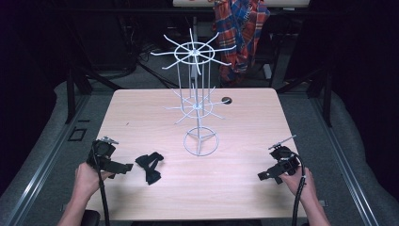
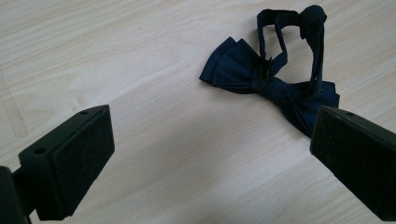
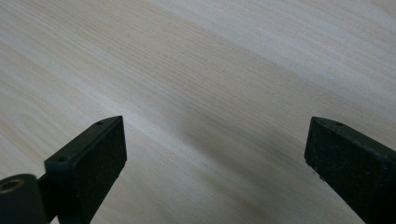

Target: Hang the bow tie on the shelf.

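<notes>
- Work surface: a light wood table (image 1: 141,117) takes up the centre of the high view, with a small dark hole (image 1: 227,100) near its upper edge.
- White wire rack (image 1: 200,106): it stands upright at the centre of the table on a ring base, and its two tiers of radiating hooks carry nothing.
- Dark bow tie (image 1: 149,166): it lies flat on the table in the lower left of the high view, just to the right of the left gripper and well apart from the rack's base. In the left gripper view the bow tie (image 2: 271,84) sits in the upper right of the frame, its strap looped above the bow.
- Left gripper (image 1: 123,168): held in the person's left hand (image 1: 86,179) at the lower left. In the left gripper view (image 2: 212,154) the jaws stand wide apart with bare wood between them; the bow tie lies beyond the right-hand jaw, untouched.
- Right gripper (image 1: 264,175): held in the person's right hand (image 1: 295,181) at the lower right of the high view, well apart from the bow tie. In the right gripper view (image 3: 215,156) the jaws stand wide apart over bare table, gripping nothing.
- Background: a plaid garment (image 1: 242,28) hangs at the top centre, behind the table.
</notes>
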Motion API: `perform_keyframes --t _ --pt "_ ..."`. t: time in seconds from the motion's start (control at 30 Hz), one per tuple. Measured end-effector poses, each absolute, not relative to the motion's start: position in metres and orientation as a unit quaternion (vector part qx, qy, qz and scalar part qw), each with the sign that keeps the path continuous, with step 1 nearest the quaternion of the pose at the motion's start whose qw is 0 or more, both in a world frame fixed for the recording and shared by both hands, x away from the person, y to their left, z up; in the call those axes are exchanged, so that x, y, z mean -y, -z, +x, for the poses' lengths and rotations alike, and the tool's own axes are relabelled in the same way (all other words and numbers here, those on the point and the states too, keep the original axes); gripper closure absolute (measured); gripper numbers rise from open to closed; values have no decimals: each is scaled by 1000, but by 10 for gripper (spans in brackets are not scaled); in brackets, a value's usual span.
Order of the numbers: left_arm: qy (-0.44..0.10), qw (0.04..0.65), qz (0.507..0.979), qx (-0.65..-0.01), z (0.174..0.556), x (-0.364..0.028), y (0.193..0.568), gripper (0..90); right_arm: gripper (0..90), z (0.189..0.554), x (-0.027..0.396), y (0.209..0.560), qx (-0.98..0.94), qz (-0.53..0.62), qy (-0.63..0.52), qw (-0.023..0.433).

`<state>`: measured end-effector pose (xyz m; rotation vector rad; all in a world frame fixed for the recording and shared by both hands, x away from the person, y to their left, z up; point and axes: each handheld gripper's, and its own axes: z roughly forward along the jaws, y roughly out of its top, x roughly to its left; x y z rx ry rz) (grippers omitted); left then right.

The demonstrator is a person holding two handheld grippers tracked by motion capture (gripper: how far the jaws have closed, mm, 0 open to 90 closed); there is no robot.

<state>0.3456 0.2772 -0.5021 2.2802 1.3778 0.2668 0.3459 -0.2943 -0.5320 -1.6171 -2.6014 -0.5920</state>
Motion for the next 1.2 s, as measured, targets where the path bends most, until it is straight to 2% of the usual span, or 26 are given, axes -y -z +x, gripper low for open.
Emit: perform_keyframes --t 0.5,0.53,0.6,0.63,0.87,1.2 --pt "-119 235 840 -475 342 -259 499 0 70 342 289 532 832 -519 196 10" --pt "-120 232 842 -471 343 -257 499 0 70 346 294 527 859 -488 155 18" --pt "-122 234 845 -465 344 -252 499 0 71 341 290 535 821 -531 210 3" --pt "-122 235 846 -462 344 -250 499 0 71 344 293 532 835 -516 189 13" --pt "-104 218 858 -454 352 -234 506 0 85 345 290 534 841 -508 186 20" --pt "-91 236 868 -428 353 -210 505 0 86 345 290 534 834 -516 194 14"
